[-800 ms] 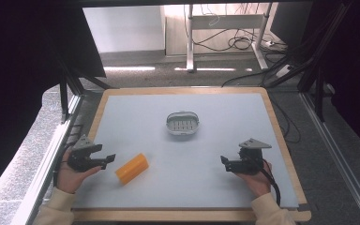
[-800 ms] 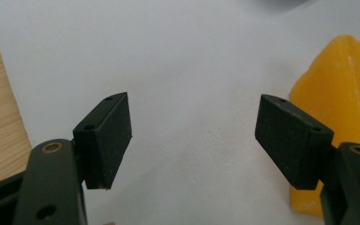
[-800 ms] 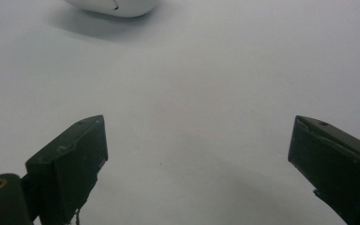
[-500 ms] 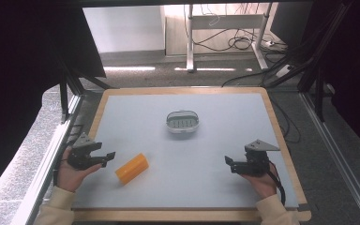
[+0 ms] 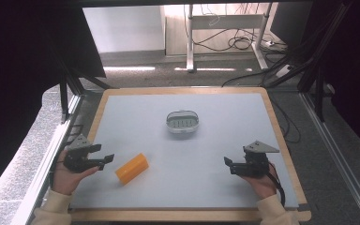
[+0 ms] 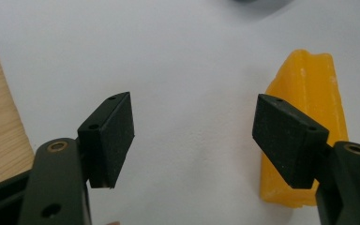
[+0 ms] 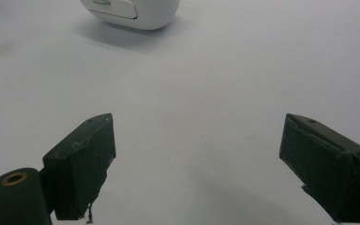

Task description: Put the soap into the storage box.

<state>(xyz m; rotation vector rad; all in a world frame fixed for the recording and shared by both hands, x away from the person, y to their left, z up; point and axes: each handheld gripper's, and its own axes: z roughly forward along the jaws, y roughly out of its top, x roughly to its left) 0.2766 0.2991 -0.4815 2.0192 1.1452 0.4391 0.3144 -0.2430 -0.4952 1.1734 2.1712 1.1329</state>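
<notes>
A yellow-orange soap bar [image 5: 132, 168] lies on the white table top, front left. My left gripper [image 5: 107, 161] rests just left of it, jaws open and empty; in the left gripper view the bar [image 6: 304, 98] sits beyond the right jaw, and my left gripper [image 6: 194, 136] holds nothing. A small oval soap dish [image 5: 183, 122] with a slotted green inside stands near the table's middle. My right gripper [image 5: 228, 163] lies at the front right, open, pointing left. In the right gripper view the dish [image 7: 131, 11] is far ahead and my right gripper [image 7: 197, 154] is empty.
The white table top has a wooden rim [image 5: 281, 140] all round. Metal frame rails [image 5: 47, 154] run along both sides. Cables and a desk's legs lie on the floor beyond the far edge.
My right gripper has drawn back toward the front edge and slightly to the right. The left gripper, bar and dish have stayed put.
</notes>
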